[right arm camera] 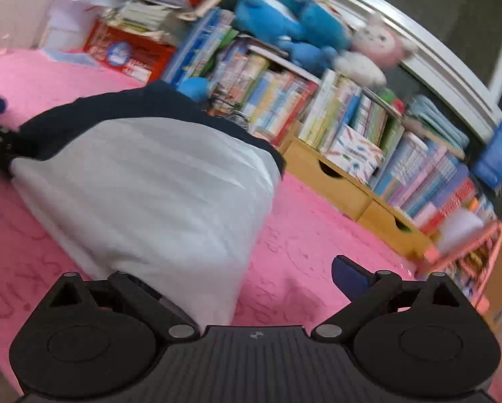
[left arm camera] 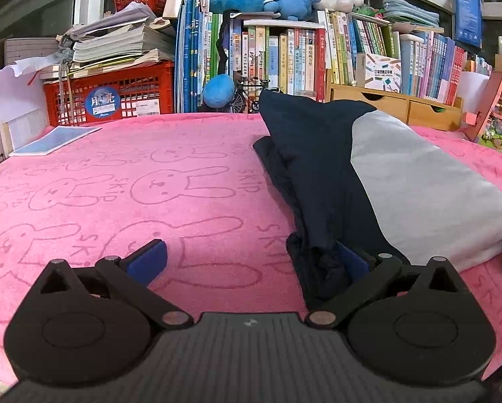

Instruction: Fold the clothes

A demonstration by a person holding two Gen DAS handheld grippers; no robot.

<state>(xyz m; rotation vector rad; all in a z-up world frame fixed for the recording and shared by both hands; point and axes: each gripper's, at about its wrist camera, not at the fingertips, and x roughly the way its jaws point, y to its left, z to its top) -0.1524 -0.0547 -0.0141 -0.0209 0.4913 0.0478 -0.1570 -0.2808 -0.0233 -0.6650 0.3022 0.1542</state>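
Navy-and-grey garment (left arm camera: 368, 181) is laid on the pink rabbit-print blanket (left arm camera: 150, 184), its long axis running away from both grippers. Left gripper (left arm camera: 251, 262) is spread wide, its right pad touching the navy edge; right gripper (right arm camera: 251, 278) is likewise spread, the grey edge covering its left pad, nothing held.
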